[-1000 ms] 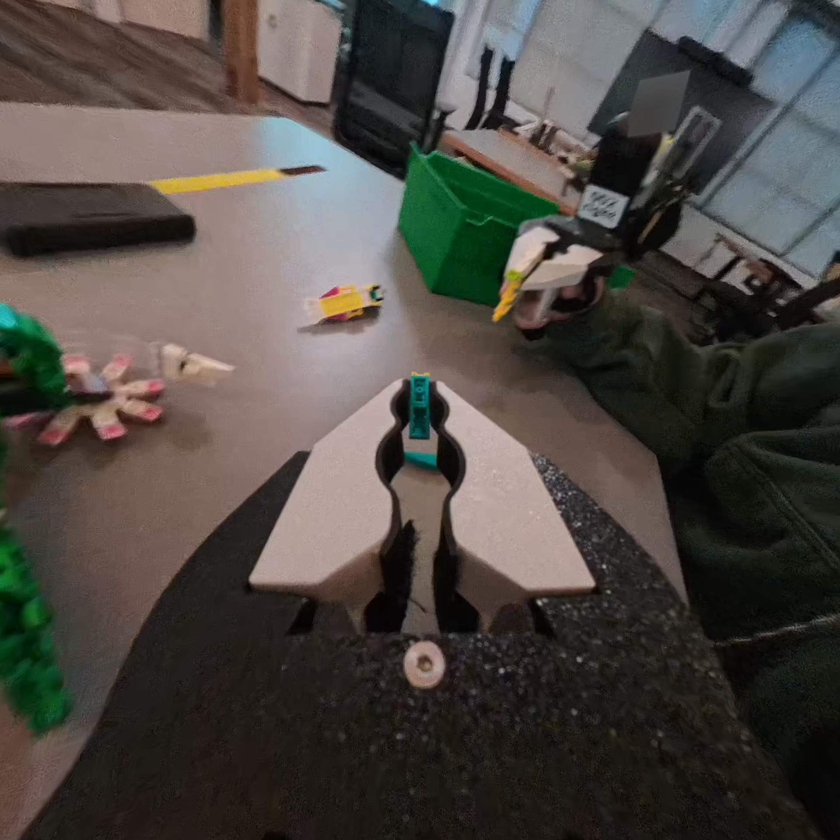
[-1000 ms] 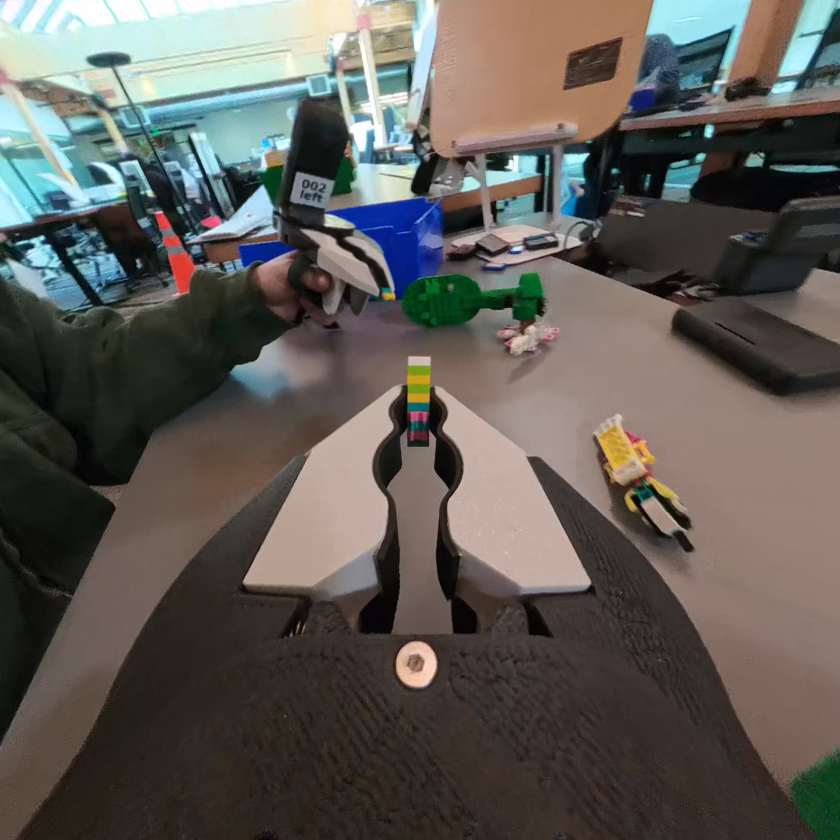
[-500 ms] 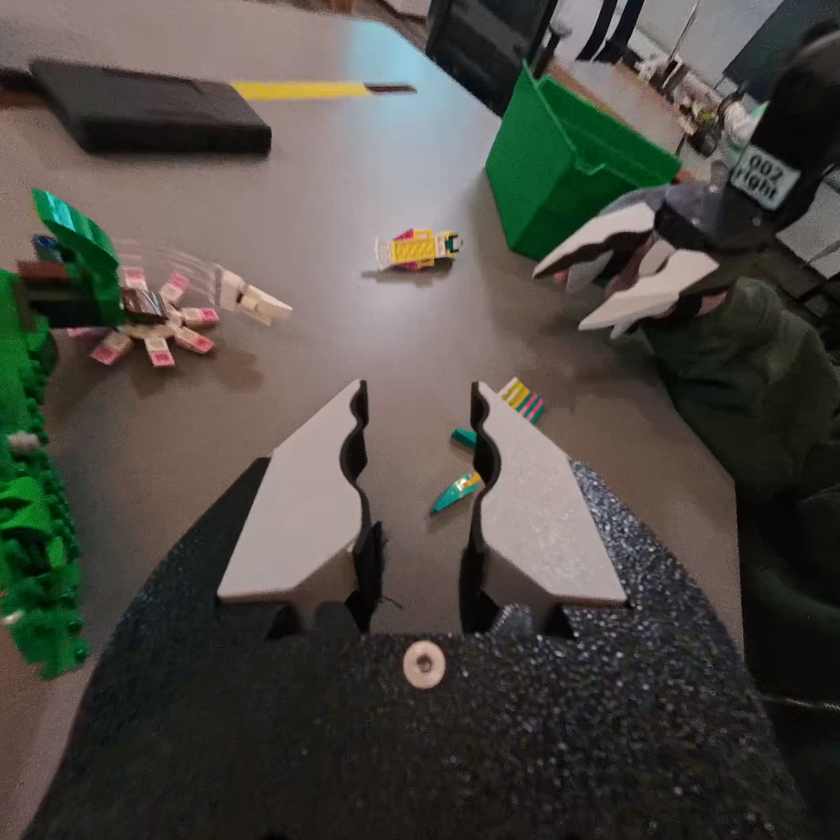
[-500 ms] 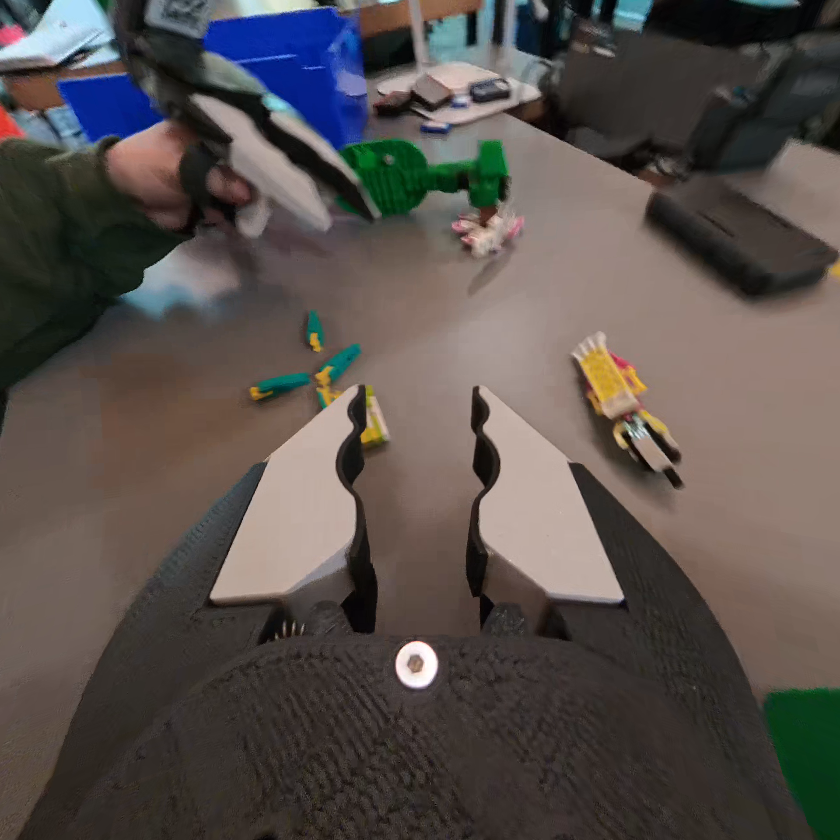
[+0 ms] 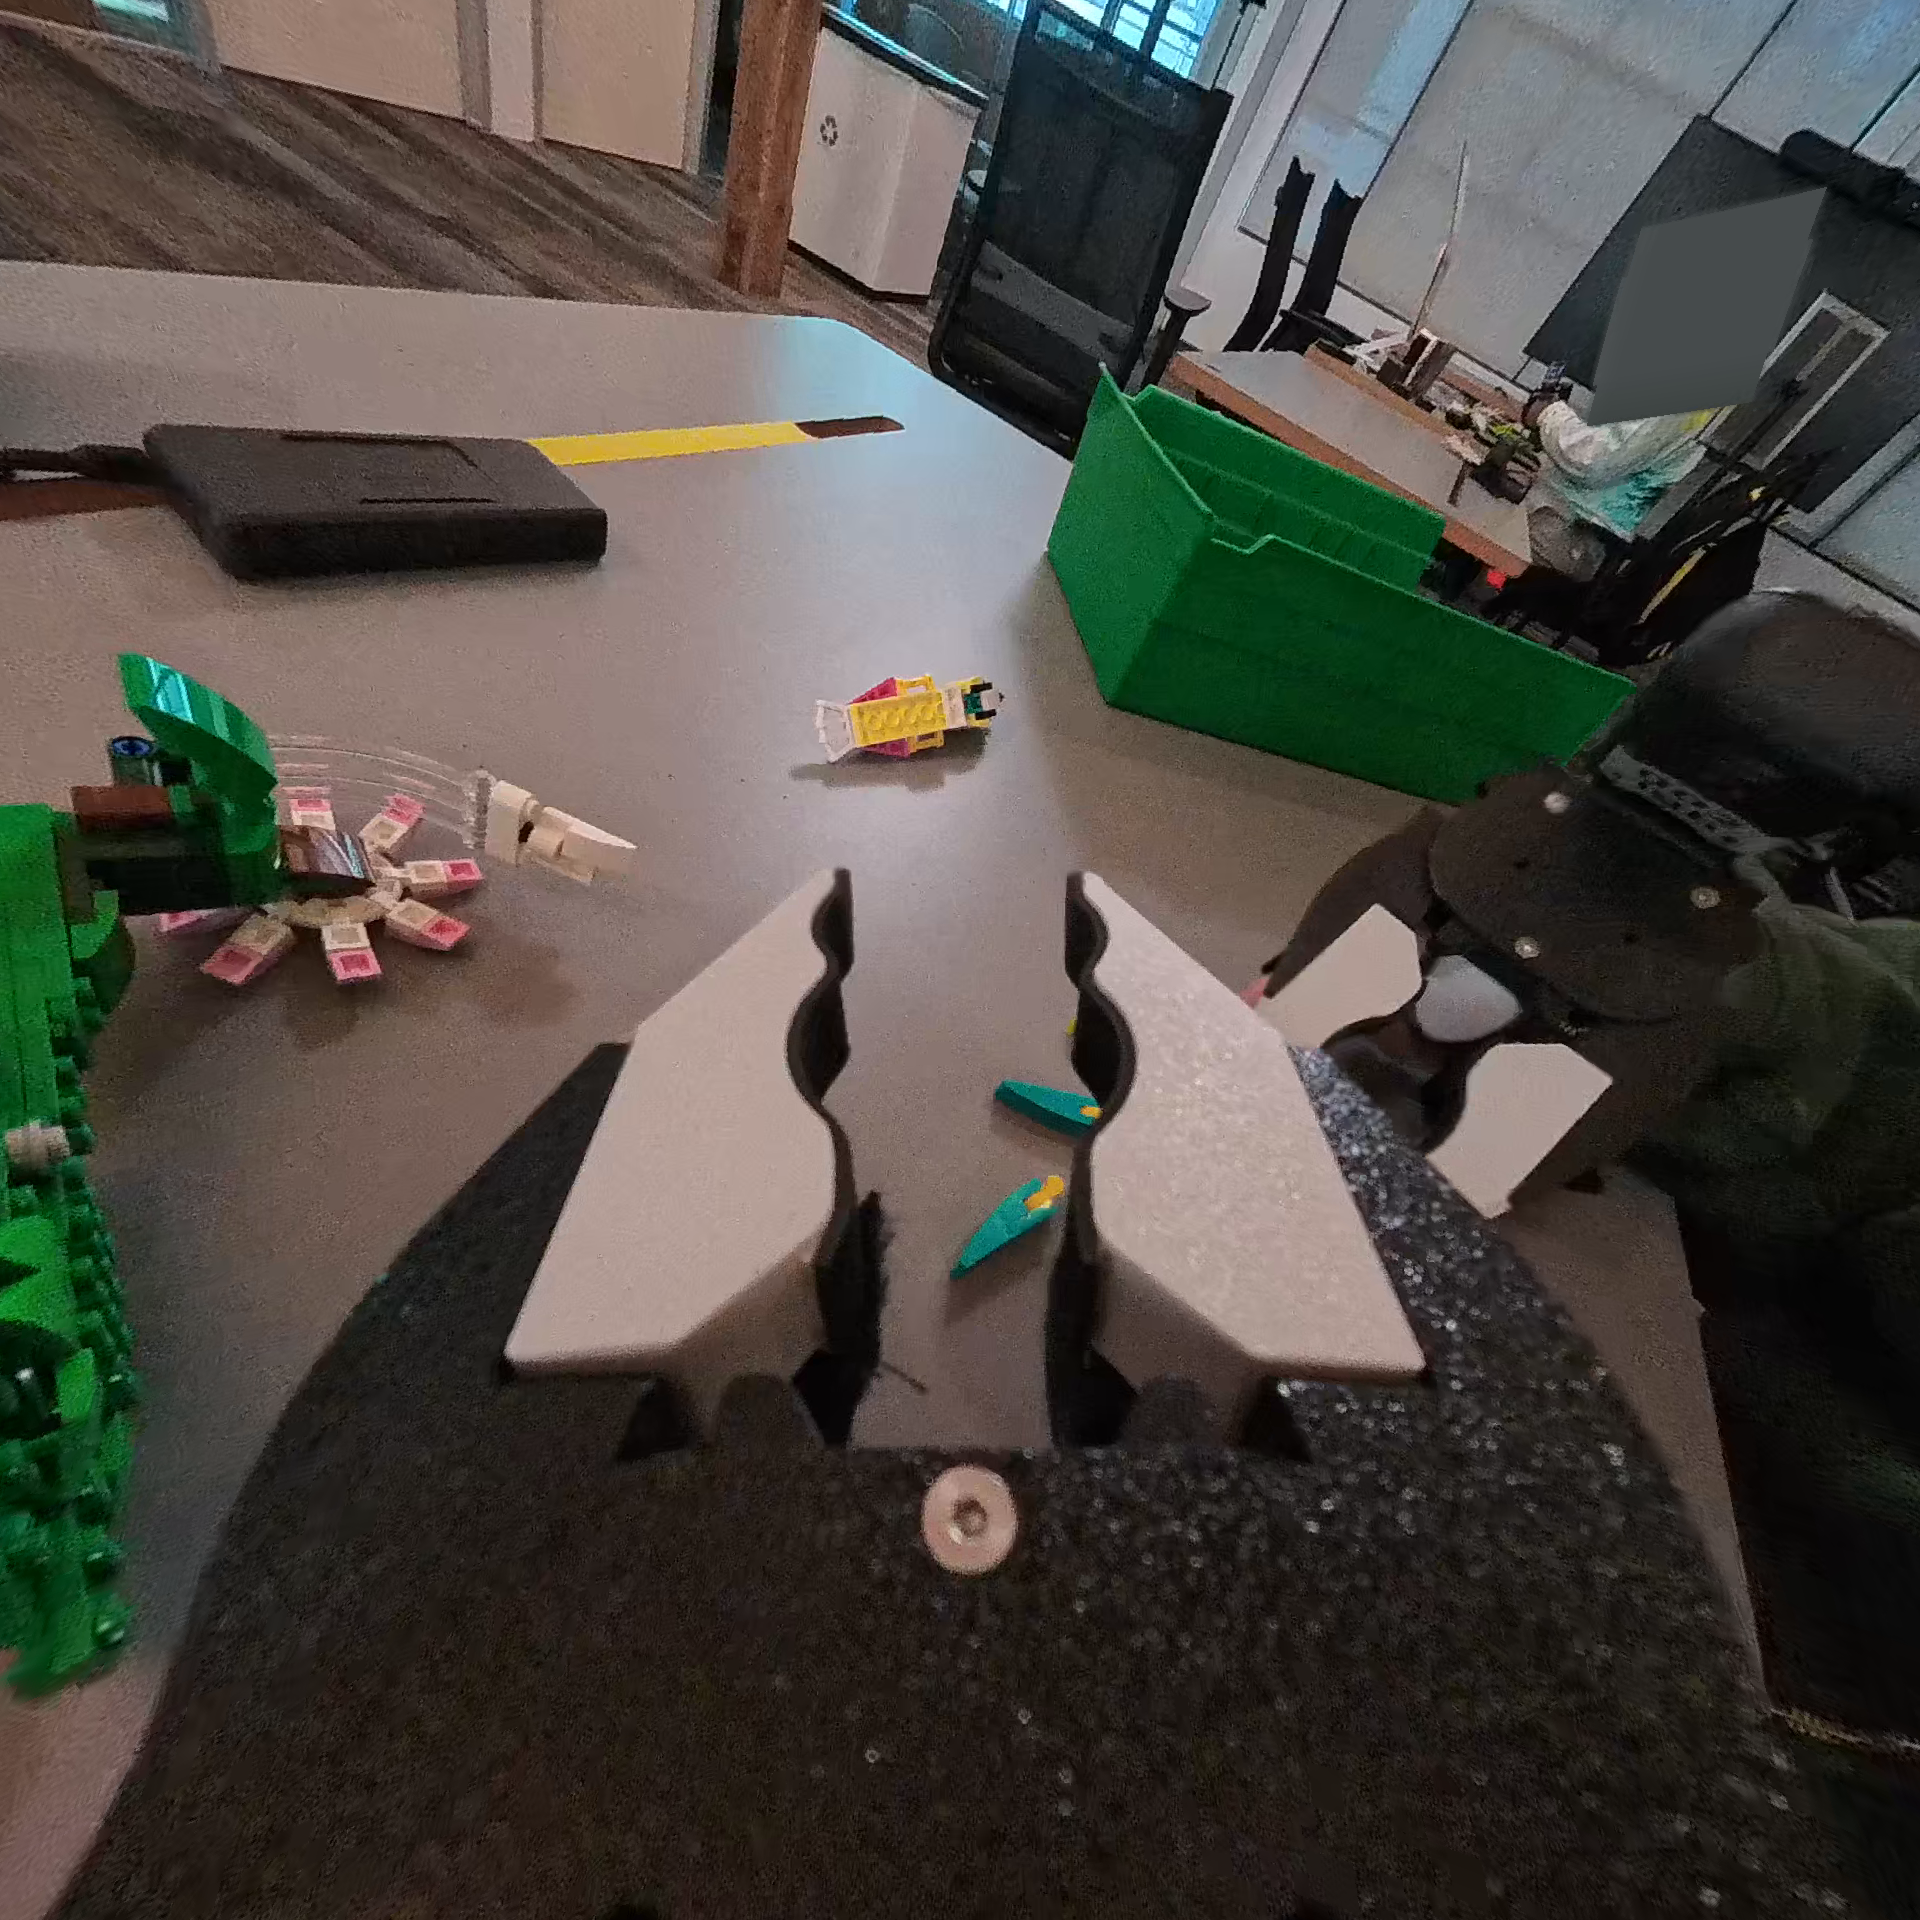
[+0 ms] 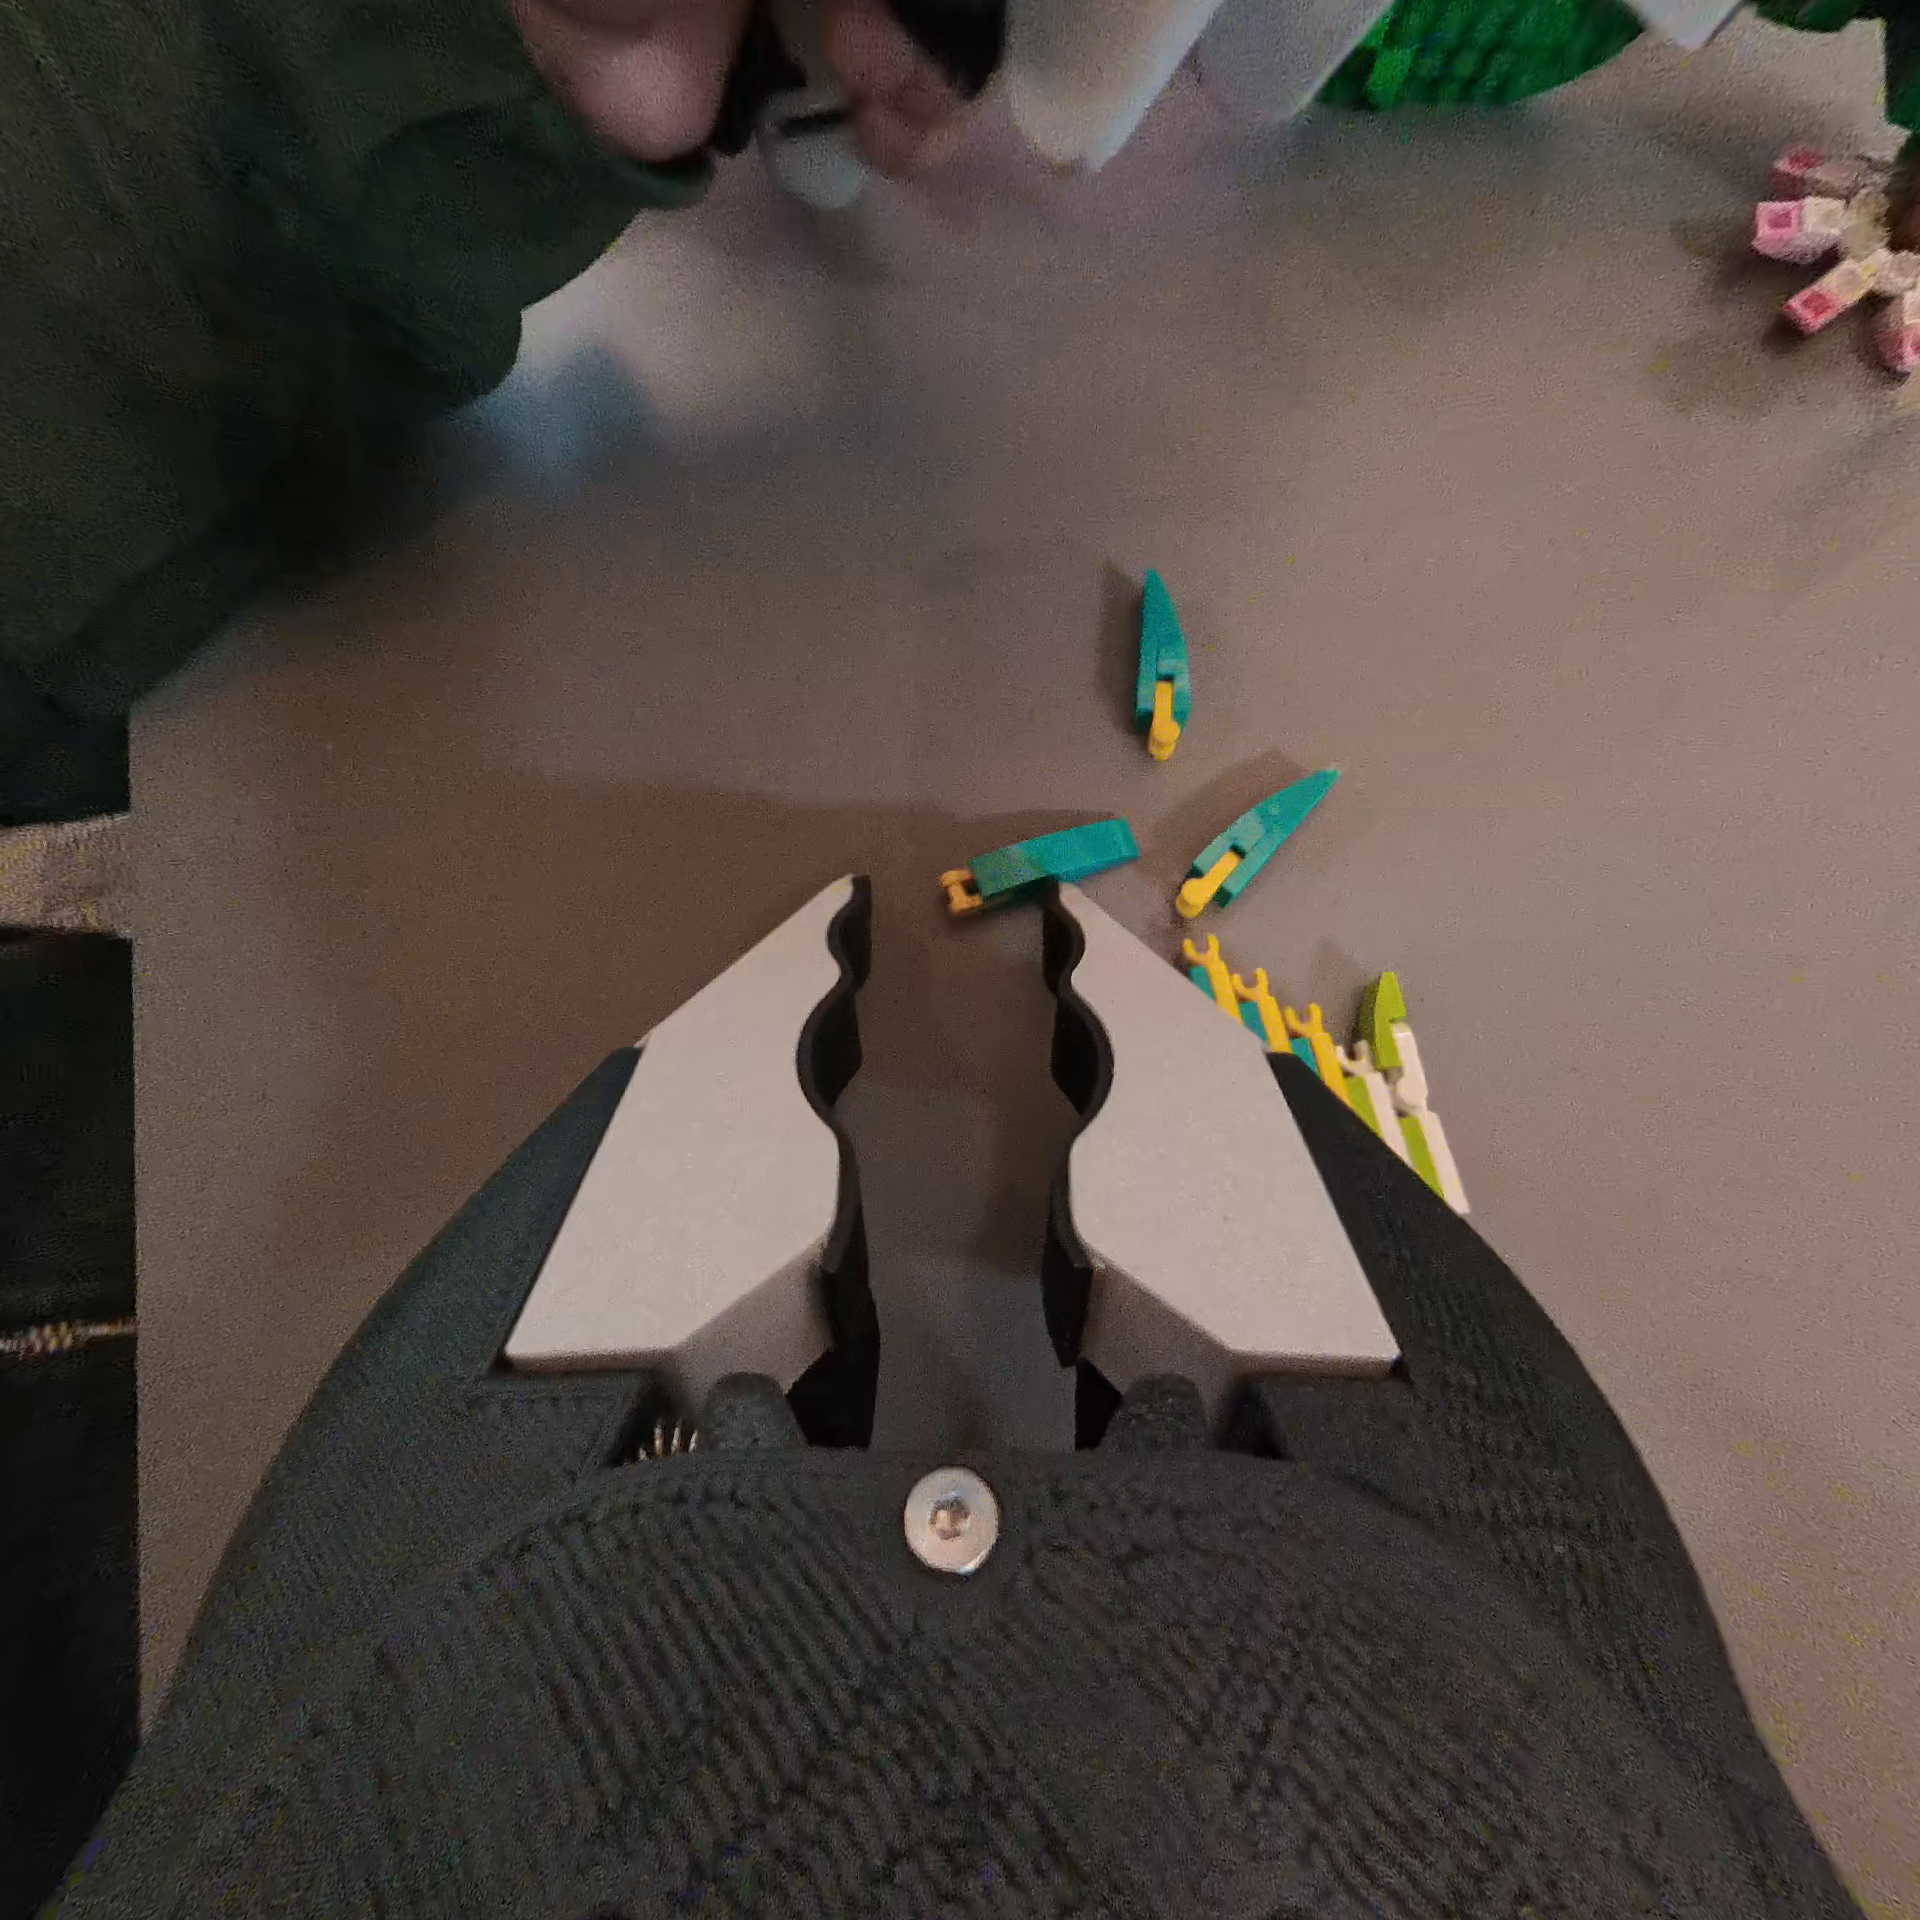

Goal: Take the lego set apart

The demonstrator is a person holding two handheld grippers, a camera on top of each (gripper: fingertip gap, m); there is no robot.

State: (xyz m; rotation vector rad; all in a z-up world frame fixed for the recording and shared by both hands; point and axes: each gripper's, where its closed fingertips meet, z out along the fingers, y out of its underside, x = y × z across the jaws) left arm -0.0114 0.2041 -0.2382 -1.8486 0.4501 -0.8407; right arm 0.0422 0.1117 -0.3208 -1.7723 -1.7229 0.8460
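Note:
My left gripper is open and empty above the grey table. Two teal wedge pieces with yellow clips lie between and under its fingers. My right gripper is open and empty, pointing down at the table. Three teal wedge pieces lie just past its tips, and a striped stack of teal, yellow, lime and white pieces lies by its right finger. The right gripper also shows in the left wrist view, low over the table. The green lego build with a pink flower stands at the left.
A small yellow and pink lego model lies mid-table. A green bin stands at the right, a black flat case at the back left, with yellow tape behind it. A green sleeve and a hand hold the left gripper. The left gripper's tips are roughly 15 cm from the right gripper's.
Both grippers were shut on pieces a second ago, the left on a teal piece, the right on the striped stack. Both have opened; the pieces now lie on the table. The right gripper has tipped downward.

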